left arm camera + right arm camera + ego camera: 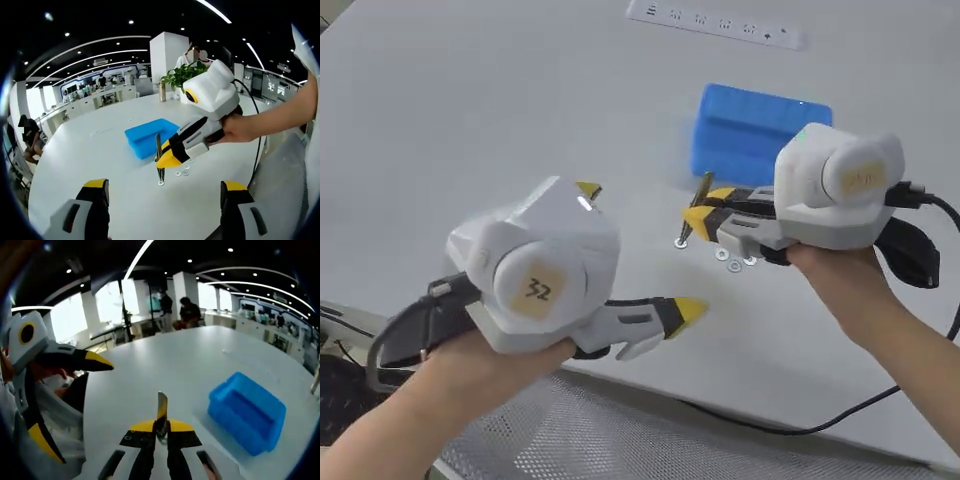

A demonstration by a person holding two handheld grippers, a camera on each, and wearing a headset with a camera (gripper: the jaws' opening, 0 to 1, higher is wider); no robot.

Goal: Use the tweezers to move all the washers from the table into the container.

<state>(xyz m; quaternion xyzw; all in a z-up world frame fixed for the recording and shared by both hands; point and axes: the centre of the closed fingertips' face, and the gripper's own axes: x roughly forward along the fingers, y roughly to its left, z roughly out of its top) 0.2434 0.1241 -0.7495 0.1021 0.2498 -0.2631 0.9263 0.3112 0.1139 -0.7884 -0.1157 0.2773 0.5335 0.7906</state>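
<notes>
Right gripper (pixel 167 159) clenches upright tweezers (pixel 158 145), tips at one washer (pixel 161 183) on the table (pixel 470 100); other washers (pixel 182 173) lie just beside. Left gripper (pixel 163 185) gapes, idle. Container (pixel 760 130) looks empty: nearly all transfers remain.

White table (pixel 470 100), blue container (pixel 760 130), washers (pixel 734 266), power strip (pixel 715 22)

My head camera looked forward and down from close above the desk (pixel 470 100), taking in both grippers. The camera on the left gripper (pixel 640 250) sat low over the desk, facing the right gripper (pixel 165 157) and the blue container (pixel 150 140) beyond it. The right gripper's camera looked along its own fingers (pixel 181 427), with the container to its right. All three views shared that container.
</notes>
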